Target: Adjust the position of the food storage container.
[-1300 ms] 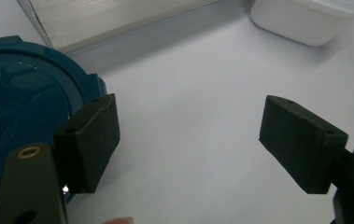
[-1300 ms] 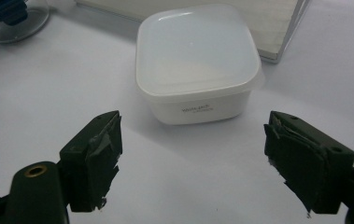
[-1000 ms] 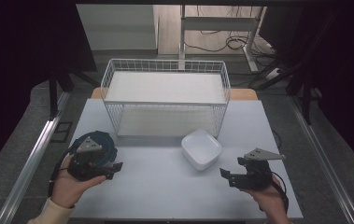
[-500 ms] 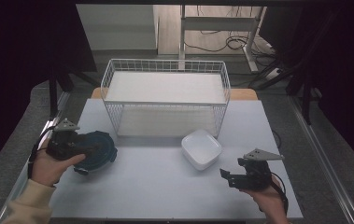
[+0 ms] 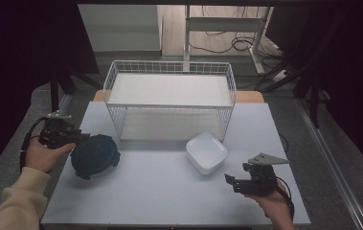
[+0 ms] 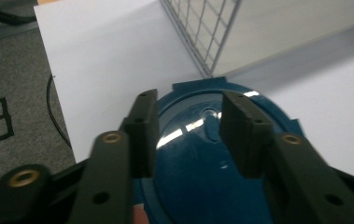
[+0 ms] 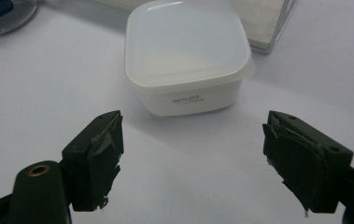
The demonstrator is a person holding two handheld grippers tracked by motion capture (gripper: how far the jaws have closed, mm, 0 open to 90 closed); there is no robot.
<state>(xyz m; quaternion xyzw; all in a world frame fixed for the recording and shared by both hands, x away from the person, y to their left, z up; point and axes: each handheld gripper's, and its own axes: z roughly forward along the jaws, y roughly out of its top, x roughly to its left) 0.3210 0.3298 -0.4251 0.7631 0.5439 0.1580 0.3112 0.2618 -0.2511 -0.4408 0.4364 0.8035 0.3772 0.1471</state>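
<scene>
A dark blue round lid lies on the white table at the left. My left gripper is at the lid's left rim, held by a hand in a cream sleeve. In the left gripper view its jaws stand open just over the glossy blue lid, with nothing between them. A white square tub sits right of centre. My right gripper is near the front right, wide open, pointing at the tub a short way ahead.
A white wire basket stands at the back middle of the table, its corner close beyond the blue lid. A black cable trails on the grey floor left of the table. A clear round rim shows far off.
My left gripper has moved left and away from the person, from above the blue lid to its left rim. The right gripper and the white tub have stayed put.
</scene>
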